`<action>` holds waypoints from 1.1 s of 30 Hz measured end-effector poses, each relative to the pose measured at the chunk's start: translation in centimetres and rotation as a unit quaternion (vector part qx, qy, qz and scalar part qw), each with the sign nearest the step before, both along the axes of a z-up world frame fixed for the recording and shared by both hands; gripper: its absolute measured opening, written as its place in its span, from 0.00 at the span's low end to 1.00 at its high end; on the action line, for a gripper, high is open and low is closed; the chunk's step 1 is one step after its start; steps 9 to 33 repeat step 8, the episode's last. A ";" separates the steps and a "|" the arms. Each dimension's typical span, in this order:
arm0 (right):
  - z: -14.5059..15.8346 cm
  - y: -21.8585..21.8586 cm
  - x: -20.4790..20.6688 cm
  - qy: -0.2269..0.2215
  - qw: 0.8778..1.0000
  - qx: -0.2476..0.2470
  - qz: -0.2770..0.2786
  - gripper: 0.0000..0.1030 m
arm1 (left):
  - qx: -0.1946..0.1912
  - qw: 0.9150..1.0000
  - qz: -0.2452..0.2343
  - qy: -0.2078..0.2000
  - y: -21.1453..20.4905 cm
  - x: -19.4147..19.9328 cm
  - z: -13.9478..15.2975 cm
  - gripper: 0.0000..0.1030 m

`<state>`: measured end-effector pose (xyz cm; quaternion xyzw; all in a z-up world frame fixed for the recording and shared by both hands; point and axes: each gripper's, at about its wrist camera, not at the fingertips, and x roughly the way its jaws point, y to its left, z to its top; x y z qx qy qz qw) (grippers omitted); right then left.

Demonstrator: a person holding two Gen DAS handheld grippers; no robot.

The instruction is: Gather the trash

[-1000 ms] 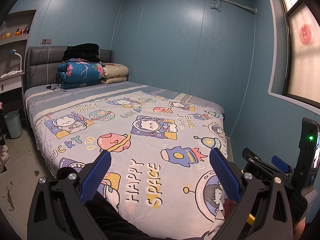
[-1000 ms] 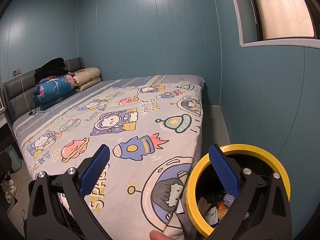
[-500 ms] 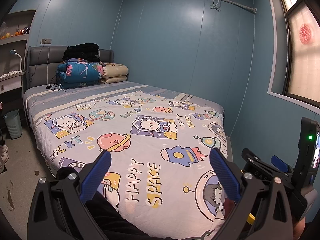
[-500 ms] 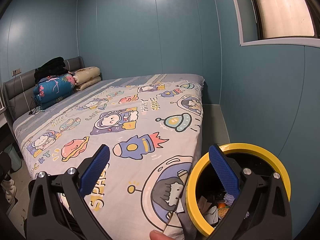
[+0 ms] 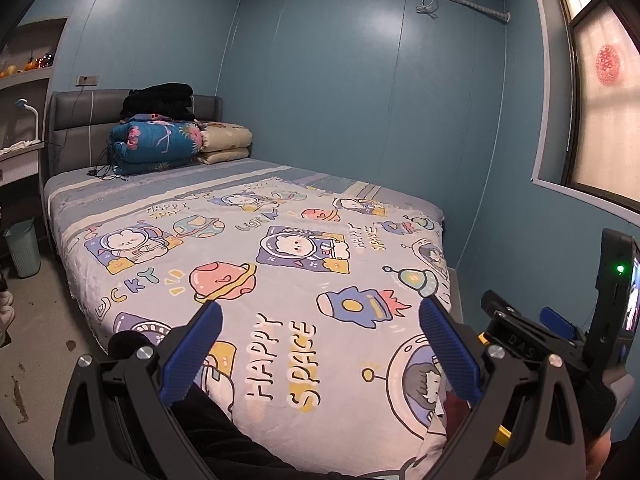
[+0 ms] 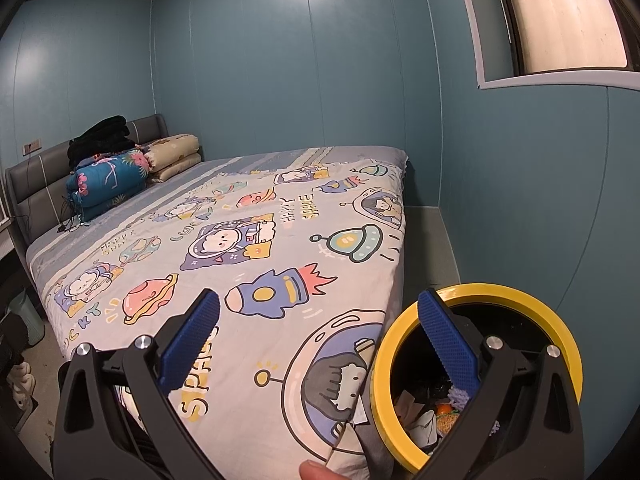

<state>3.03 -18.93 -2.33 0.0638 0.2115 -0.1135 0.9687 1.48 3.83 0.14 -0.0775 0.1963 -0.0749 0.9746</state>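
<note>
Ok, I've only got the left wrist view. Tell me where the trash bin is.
Observer: A yellow-rimmed bin stands on the floor at the foot corner of the bed, on the window-wall side.
Operator: Tell me what's in it.
Observer: Crumpled paper and something orange. The rest is too dark to tell.
Operator: Report the right tool.
Observer: The right tool is open and empty, and its right finger shows in front of the bin's rim.
</note>
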 end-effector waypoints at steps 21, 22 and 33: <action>-0.2 -0.4 0.5 0.008 1.000 0.006 -0.003 0.92 | 0.007 1.000 0.006 0.003 0.0 0.2 -0.1 0.92; -0.2 -0.4 0.5 0.008 1.000 0.006 -0.003 0.92 | 0.007 1.000 0.006 0.003 0.0 0.2 -0.1 0.92; -0.2 -0.4 0.5 0.008 1.000 0.006 -0.003 0.92 | 0.007 1.000 0.006 0.003 0.0 0.2 -0.1 0.92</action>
